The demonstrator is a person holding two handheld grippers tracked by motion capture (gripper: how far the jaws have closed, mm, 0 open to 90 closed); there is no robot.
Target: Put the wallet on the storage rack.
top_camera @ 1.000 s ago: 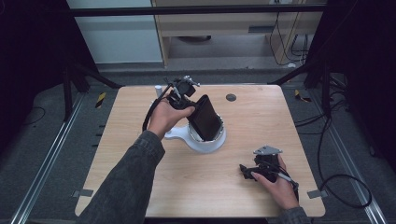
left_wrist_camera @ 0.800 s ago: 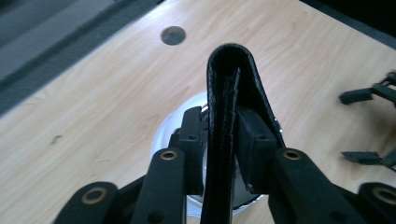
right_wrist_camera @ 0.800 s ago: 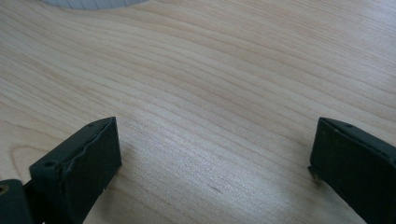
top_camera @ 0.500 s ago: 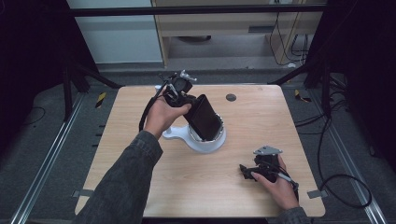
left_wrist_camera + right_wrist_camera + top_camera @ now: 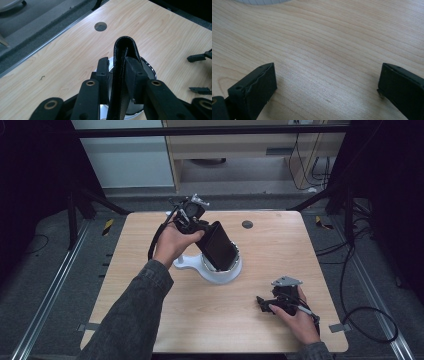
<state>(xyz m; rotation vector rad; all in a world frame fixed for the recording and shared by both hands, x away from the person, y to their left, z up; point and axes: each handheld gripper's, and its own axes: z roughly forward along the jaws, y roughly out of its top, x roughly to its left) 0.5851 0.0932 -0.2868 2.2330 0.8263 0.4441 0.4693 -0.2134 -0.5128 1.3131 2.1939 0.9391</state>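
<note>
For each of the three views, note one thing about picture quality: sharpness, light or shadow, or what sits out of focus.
High view: soft overall, with dark surroundings around the evenly lit table. Left gripper view: the clamped black pouch and left gripper are fairly sharp, and the chrome rim gleams. Right gripper view: the wood grain is crisp at mid-distance, and the near fingers of the right gripper cast soft shadows.

Pale, matt wood-grain table (image 5: 280,255); black grained leather-like wallet (image 5: 123,53); glossy white bowl (image 5: 220,272) with shiny metal rim.
</note>
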